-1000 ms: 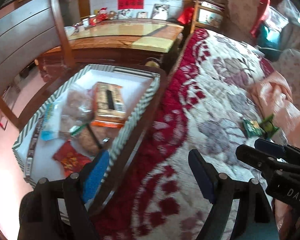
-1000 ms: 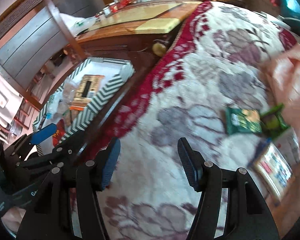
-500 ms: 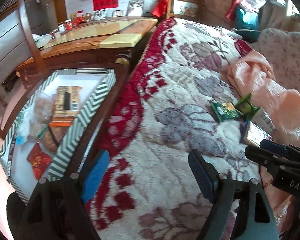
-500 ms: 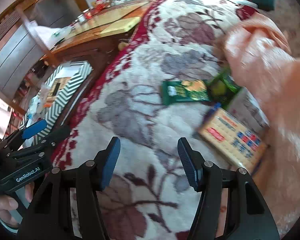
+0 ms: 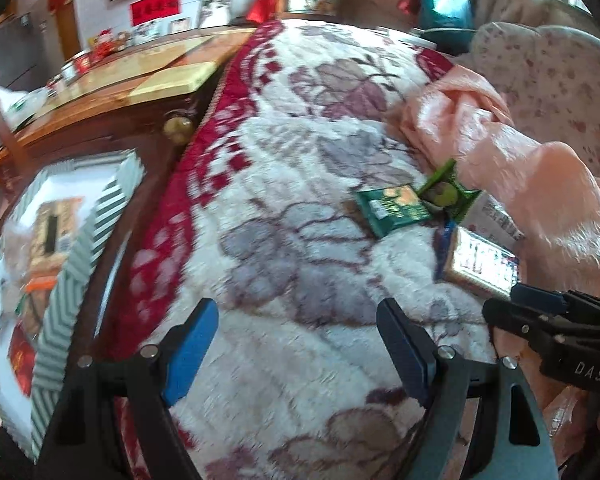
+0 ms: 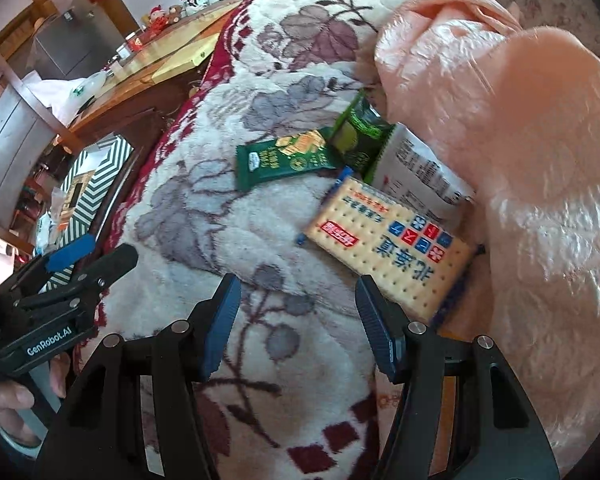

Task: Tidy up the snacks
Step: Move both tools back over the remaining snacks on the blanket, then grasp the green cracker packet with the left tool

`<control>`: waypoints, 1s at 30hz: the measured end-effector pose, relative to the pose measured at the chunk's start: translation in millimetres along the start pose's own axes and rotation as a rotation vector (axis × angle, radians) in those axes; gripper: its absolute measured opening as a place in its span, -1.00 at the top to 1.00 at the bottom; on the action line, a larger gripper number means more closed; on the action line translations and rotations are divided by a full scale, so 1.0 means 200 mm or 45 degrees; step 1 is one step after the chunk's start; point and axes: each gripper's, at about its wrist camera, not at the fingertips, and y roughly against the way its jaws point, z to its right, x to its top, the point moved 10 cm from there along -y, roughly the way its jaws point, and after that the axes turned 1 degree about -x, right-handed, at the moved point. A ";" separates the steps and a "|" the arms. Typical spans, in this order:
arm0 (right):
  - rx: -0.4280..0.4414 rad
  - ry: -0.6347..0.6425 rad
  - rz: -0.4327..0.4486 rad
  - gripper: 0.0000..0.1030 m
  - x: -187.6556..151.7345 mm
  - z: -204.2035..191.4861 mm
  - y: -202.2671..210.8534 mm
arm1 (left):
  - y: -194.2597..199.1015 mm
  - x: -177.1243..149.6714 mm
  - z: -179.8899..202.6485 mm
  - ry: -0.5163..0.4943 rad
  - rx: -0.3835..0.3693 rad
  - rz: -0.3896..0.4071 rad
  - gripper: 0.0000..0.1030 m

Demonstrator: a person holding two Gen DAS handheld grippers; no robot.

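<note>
Left gripper [image 5: 296,340]: jaws wide apart, nothing between them, over the floral blanket [image 5: 284,216].
Right gripper [image 6: 298,320]: jaws moderately apart, empty; right fingertip [image 6: 374,320] just beside the cracker pack.
Cracker pack [image 6: 392,240]: flat on the blanket at 1 o'clock from the right gripper.
Dark green snack packet [image 6: 282,158]: at 12 o'clock, touching a lighter green packet [image 6: 360,136].
White packet [image 6: 420,172]: partly under the pink quilt [image 6: 520,120].
Striped box [image 5: 80,248]: at 9 o'clock in the left view, snacks inside, blurred.
</note>
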 end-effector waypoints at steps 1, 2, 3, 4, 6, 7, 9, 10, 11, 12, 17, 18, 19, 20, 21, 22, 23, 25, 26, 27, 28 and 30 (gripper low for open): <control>-0.004 -0.002 -0.002 -0.16 0.00 0.01 0.00 | -0.02 0.02 0.03 -0.033 -0.021 -0.001 -0.61; -0.004 -0.004 -0.006 -0.16 0.00 0.02 -0.01 | -0.04 0.03 0.05 -0.067 -0.039 -0.003 -0.61; -0.003 -0.005 -0.010 -0.16 -0.01 0.03 -0.01 | -0.05 0.05 0.07 -0.100 -0.059 -0.002 -0.61; -0.003 -0.006 -0.012 -0.16 -0.01 0.03 -0.01 | -0.07 0.08 0.11 -0.144 -0.092 -0.001 -0.61; -0.003 -0.010 -0.017 -0.16 -0.01 0.04 -0.02 | -0.11 0.11 0.17 -0.216 -0.145 -0.014 -0.61; -0.001 -0.012 -0.020 -0.16 -0.01 0.04 -0.02 | -0.14 0.13 0.21 -0.267 -0.169 -0.029 -0.61; -0.001 -0.014 -0.030 -0.16 -0.01 0.05 -0.02 | -0.20 0.15 0.26 -0.349 -0.199 -0.051 -0.61; -0.001 -0.013 -0.034 -0.16 -0.01 0.05 -0.03 | -0.23 0.16 0.29 -0.392 -0.209 -0.060 -0.61; -0.001 -0.013 -0.037 -0.16 -0.01 0.05 -0.03 | -0.26 0.17 0.31 -0.420 -0.220 -0.072 -0.61; 0.002 -0.014 -0.040 -0.16 -0.01 0.06 -0.04 | -0.30 0.18 0.34 -0.440 -0.238 -0.091 -0.61; 0.015 -0.020 -0.061 -0.16 -0.02 0.08 -0.06 | -0.46 0.25 0.43 -0.497 -0.302 -0.174 -0.61; 0.019 -0.023 -0.063 -0.16 -0.03 0.08 -0.06 | -0.48 0.26 0.45 -0.520 -0.301 -0.181 -0.61; 0.026 -0.026 -0.065 -0.16 -0.03 0.08 -0.06 | -0.50 0.27 0.47 -0.546 -0.306 -0.189 -0.61; 0.034 -0.033 -0.069 -0.16 -0.03 0.09 -0.07 | -0.53 0.27 0.49 -0.577 -0.306 -0.197 -0.61; 0.039 -0.036 -0.071 -0.16 -0.04 0.09 -0.07 | -0.54 0.27 0.51 -0.606 -0.305 -0.203 -0.62; 0.044 -0.037 -0.072 -0.16 -0.04 0.09 -0.07 | -0.56 0.27 0.53 -0.636 -0.295 -0.207 -0.62; 0.048 -0.036 -0.073 -0.16 -0.04 0.09 -0.07 | -0.57 0.27 0.54 -0.661 -0.285 -0.207 -0.62; 0.054 -0.032 -0.072 -0.16 -0.04 0.09 -0.07 | -0.58 0.29 0.56 -0.681 -0.274 -0.204 -0.62; 0.057 -0.030 -0.073 -0.16 -0.04 0.09 -0.07 | -0.59 0.30 0.57 -0.680 -0.279 -0.204 -0.62; 0.061 -0.027 -0.073 -0.16 -0.04 0.09 -0.07 | -0.58 0.31 0.57 -0.676 -0.291 -0.205 -0.62; 0.064 -0.027 -0.073 -0.16 -0.04 0.09 -0.07 | -0.57 0.31 0.58 -0.674 -0.309 -0.204 -0.62; 0.074 -0.036 -0.072 -0.16 -0.03 0.09 -0.07 | -0.55 0.33 0.59 -0.686 -0.341 -0.190 -0.64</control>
